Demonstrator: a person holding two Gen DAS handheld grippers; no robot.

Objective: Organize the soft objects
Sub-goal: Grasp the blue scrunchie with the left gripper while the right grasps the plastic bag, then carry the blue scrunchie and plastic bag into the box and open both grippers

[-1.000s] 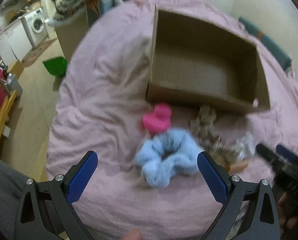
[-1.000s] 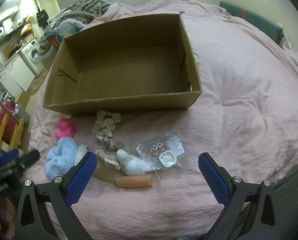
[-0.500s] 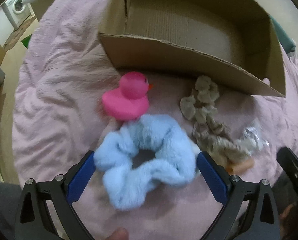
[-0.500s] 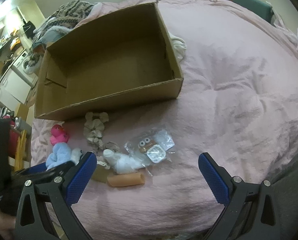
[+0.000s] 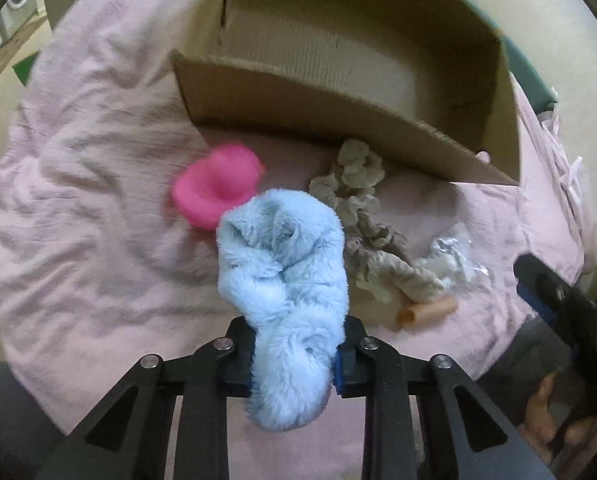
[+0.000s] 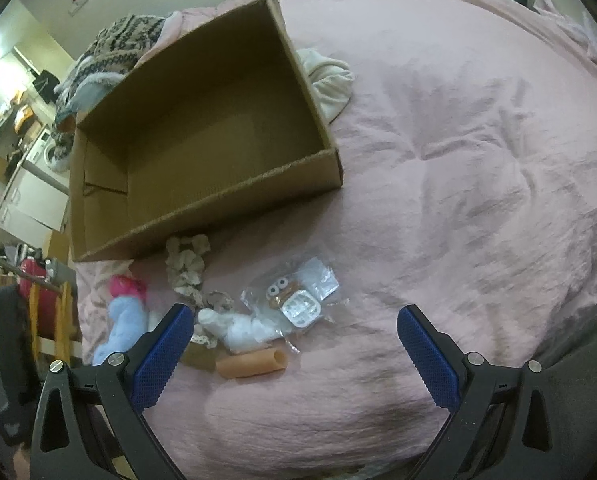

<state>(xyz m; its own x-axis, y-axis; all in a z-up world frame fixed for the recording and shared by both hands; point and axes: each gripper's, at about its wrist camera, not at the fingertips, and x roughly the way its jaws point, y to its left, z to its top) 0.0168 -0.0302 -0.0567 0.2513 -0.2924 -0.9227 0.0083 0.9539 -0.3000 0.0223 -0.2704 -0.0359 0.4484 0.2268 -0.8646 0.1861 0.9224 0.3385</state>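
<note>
Pink quilted bed (image 6: 458, 160), open brown cardboard box (image 6: 202, 140) empty. Left tool (image 5: 294, 354) has just been closing, now clamps fluffy light-blue scrunchie (image 5: 286, 272) (was flat a second ago). Right tool (image 6: 294, 354) gaping, empty. Pink rubber duck (image 5: 214, 184) blurred, half hidden.

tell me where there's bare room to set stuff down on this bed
Open: the pink cover right of the cardboard box, and the box floor. Crowded: the strip before the box, with pink duck, beige scrunchie, plastic packet and tube.
</note>
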